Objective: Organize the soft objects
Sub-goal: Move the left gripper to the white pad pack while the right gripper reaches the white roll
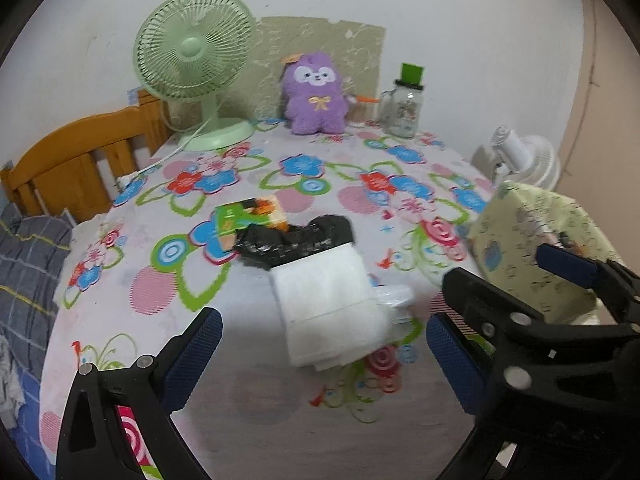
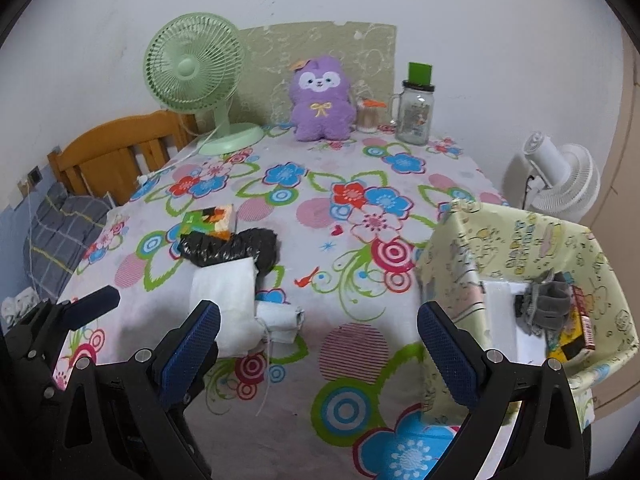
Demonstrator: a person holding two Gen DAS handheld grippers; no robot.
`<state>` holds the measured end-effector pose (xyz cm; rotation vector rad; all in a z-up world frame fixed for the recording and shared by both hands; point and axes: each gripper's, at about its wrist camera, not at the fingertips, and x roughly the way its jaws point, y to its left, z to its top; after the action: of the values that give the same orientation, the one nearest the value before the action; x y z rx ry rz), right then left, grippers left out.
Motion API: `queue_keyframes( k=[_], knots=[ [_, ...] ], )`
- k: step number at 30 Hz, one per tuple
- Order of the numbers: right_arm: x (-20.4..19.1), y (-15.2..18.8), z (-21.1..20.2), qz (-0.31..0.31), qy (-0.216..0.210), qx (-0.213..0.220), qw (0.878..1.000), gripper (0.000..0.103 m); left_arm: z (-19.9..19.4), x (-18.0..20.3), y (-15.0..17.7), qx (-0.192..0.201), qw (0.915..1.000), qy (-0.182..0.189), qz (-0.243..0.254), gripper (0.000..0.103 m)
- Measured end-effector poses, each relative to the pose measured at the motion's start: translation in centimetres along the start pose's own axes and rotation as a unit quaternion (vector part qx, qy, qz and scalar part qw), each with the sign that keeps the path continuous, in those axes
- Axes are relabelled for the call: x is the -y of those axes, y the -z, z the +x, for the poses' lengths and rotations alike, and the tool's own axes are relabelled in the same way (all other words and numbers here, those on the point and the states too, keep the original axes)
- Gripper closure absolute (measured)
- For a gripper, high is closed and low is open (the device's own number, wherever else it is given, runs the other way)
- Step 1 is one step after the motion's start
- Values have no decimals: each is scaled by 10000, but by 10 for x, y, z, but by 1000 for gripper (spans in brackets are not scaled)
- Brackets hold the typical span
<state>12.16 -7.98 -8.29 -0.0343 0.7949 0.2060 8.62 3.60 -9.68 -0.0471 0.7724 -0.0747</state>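
Note:
A folded white cloth [image 1: 328,308] lies on the flowered tablecloth, just ahead of my left gripper [image 1: 322,360], which is open and apart from it. A small white roll [image 1: 396,300] sits against the cloth's right side, and a crumpled black bag [image 1: 296,240] and a colourful packet [image 1: 248,216] lie behind it. My right gripper [image 2: 320,356] is open and holds nothing, with the white cloth [image 2: 228,304] at its left finger. To its right stands a yellow-green fabric bin [image 2: 460,248] holding a grey knitted item [image 2: 548,308] and a yellow box [image 2: 576,332]. A purple plush [image 2: 322,100] sits at the back.
A green fan [image 2: 192,64], a glass jar [image 2: 414,116] and a toothpick holder [image 2: 368,118] stand along the back wall. A white fan [image 2: 560,176] is beyond the table's right edge. A wooden headboard [image 2: 116,152] and checked bedding [image 2: 60,232] lie left.

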Motion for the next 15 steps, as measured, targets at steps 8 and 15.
queue_keyframes(
  k=[8,15],
  knots=[
    [-7,1,16,-118,16,-87,9999,3,18,-11,4,-213,9997,-125,-92,0],
    [-18,-1,24,-340,29,-67,9994,3,31,-9,5,-358,9993,-19,-53,0]
  ],
)
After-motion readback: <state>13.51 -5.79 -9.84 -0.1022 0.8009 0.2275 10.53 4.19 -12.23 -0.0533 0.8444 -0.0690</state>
